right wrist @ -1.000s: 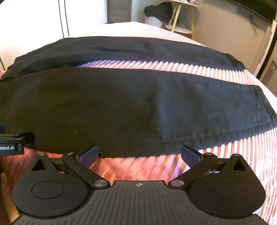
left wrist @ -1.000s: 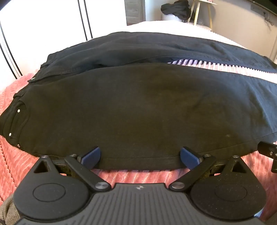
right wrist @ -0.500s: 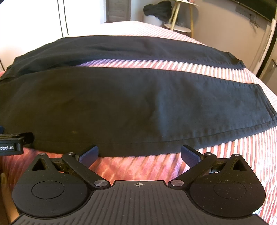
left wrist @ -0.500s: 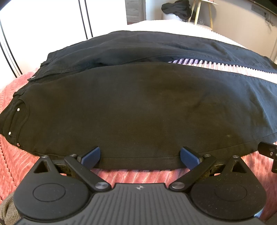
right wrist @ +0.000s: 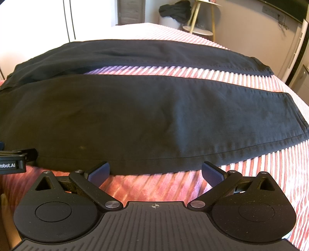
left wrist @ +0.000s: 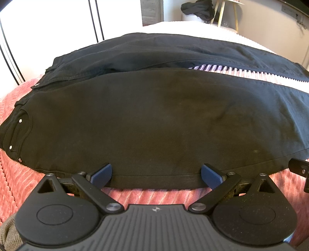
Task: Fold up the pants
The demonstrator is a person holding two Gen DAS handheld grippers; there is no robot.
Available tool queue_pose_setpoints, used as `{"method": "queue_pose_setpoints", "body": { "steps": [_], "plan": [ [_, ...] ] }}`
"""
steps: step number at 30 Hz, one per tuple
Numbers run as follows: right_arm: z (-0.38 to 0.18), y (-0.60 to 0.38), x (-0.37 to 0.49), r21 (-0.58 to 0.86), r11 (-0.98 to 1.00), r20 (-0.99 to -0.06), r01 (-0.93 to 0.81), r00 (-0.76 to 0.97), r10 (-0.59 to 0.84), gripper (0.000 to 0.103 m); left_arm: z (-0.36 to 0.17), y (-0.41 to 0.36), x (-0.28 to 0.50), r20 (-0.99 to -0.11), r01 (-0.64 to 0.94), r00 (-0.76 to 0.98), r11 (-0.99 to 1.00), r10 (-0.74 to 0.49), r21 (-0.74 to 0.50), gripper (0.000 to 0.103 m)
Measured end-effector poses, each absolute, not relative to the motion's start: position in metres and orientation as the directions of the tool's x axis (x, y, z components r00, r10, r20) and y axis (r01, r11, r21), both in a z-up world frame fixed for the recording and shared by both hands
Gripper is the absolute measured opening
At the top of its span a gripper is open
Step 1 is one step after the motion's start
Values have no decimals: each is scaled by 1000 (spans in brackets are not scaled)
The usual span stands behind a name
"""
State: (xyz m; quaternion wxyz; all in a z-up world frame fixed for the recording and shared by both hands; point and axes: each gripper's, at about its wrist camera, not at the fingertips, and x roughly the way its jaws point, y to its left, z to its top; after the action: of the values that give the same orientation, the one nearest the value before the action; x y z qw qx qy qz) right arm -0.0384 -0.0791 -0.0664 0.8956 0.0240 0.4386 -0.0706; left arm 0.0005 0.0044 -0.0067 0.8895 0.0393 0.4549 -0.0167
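Pants [left wrist: 154, 119] lie flat on the bed [left wrist: 17, 185], black, spread across the pink ribbed cover. Waist end with rivets sits at the left in the left wrist view; both legs run off to the right, split apart with a strip of cover showing between them. In the right wrist view the pants [right wrist: 135, 119] show both leg hems at the right, near leg closest to the camera.

Left gripper [left wrist: 156, 174] is low at the near side seam of the upper leg, fingers [left wrist: 101, 173] spread wide, nothing between them. The blue pads sit right at the fabric edge; whether they touch it, cannot tell.

Right gripper [right wrist: 155, 170] is at the same near edge farther down the leg, fingers [right wrist: 213, 171] also spread wide and holding nothing. The seam runs just ahead of the pads, bare cover under them.

Each gripper shows at the edge of the other's view, so the two are side by side along the seam.

Background: dark clothes [right wrist: 173, 9] piled on a small stool [right wrist: 202, 29] behind the bed.
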Motion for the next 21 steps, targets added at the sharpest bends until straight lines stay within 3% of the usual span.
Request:
{"method": "queue_pose_setpoints", "body": {
  "steps": [21],
  "plan": [
    [-68,-81,-39,-21,988,-796,151,595,-108,103,-7,6,2,-816,57,578,997,8,50,99]
  ]
}}
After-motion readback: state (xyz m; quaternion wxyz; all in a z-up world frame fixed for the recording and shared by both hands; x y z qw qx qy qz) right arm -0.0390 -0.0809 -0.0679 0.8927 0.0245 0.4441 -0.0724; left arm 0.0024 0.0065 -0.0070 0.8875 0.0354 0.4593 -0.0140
